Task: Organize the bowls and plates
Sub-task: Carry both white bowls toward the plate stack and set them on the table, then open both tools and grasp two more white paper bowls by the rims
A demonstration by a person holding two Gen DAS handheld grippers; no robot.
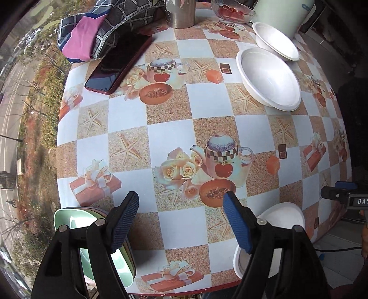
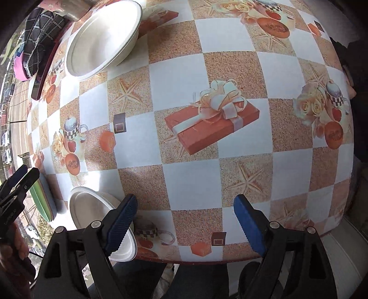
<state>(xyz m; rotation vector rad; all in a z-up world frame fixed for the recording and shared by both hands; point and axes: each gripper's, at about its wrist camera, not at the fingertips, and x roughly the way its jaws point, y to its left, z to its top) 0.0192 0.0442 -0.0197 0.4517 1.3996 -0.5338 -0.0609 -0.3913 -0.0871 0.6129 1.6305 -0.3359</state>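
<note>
My left gripper stands open over the checked tablecloth, with nothing between its fingers. A stack of green plates lies under its left finger at the table's near left corner. A white bowl sits under its right finger at the near edge. Two more white bowls stand at the far right. My right gripper is also open and holds nothing above the table. The near white bowl lies partly under its left finger. A far white bowl and the green plates show at the left.
A dark red phone, a checked cloth bundle, a metal cup, a glass bowl with red contents and a white container line the far side. The table's near edge runs close below the grippers.
</note>
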